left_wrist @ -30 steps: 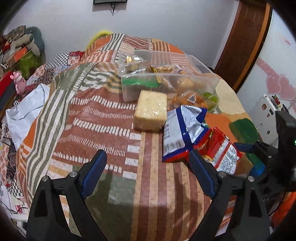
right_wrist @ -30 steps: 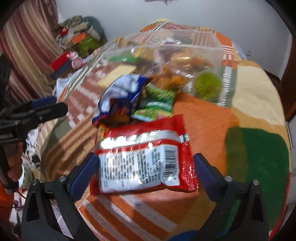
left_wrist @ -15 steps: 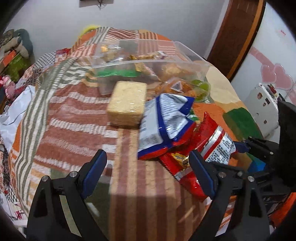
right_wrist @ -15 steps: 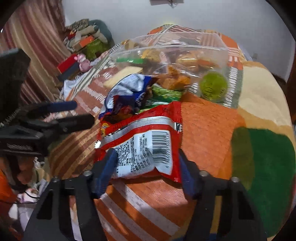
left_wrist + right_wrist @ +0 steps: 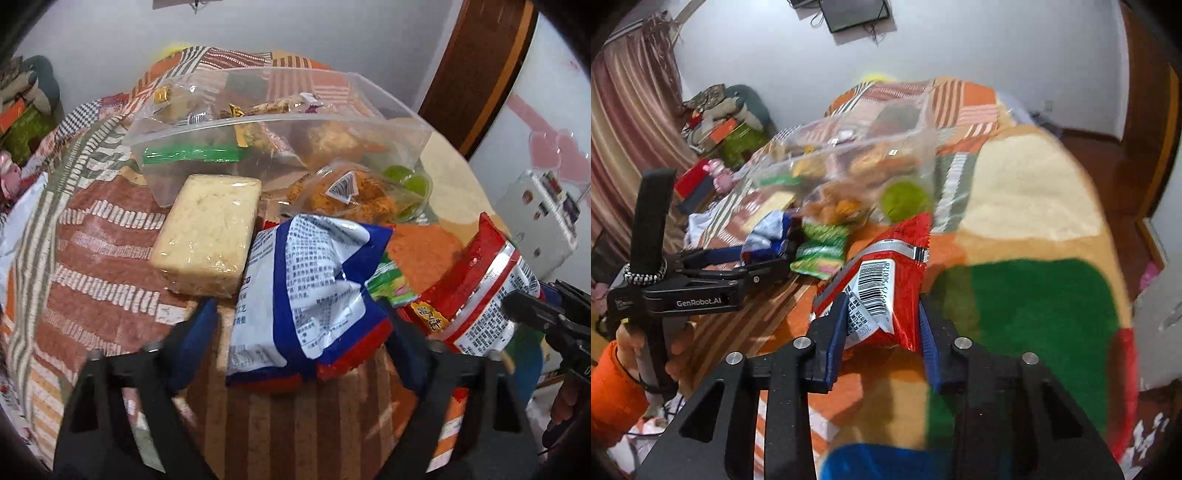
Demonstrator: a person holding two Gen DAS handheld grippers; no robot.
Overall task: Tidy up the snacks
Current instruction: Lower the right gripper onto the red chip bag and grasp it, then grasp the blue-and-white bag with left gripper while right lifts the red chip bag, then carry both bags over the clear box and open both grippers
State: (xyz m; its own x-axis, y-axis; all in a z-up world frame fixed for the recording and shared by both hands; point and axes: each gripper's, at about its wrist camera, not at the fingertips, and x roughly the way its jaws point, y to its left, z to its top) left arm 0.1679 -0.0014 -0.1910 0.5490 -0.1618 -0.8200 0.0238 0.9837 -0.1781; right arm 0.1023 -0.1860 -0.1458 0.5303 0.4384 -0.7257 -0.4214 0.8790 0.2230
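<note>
A blue-and-white snack packet (image 5: 306, 280) lies on the striped blanket between the fingers of my left gripper (image 5: 295, 310). Its jaws are closing; a strip of blanket still shows between the left pad and the packet. My right gripper (image 5: 882, 306) is closing its jaws on a red snack packet (image 5: 886, 273), which is crumpled between the pads and tilted up off the bed. Behind stands a clear plastic box (image 5: 277, 122) holding several snacks. In front of it lie a wrapped pale cake block (image 5: 208, 236), an orange snack bag (image 5: 351, 195) and a small green packet (image 5: 388, 284).
A green jelly cup (image 5: 905, 195) sits by the box's right corner. The bed's edge drops off at the right, where a white appliance (image 5: 539, 214) stands. Clothes and toys are piled at the far left (image 5: 716, 122). An orange sleeve (image 5: 613, 387) holds the left gripper.
My left gripper moved forward over the blue-and-white packet and its jaws narrowed. The right jaws closed from wide open onto the red packet and raised it off the blanket.
</note>
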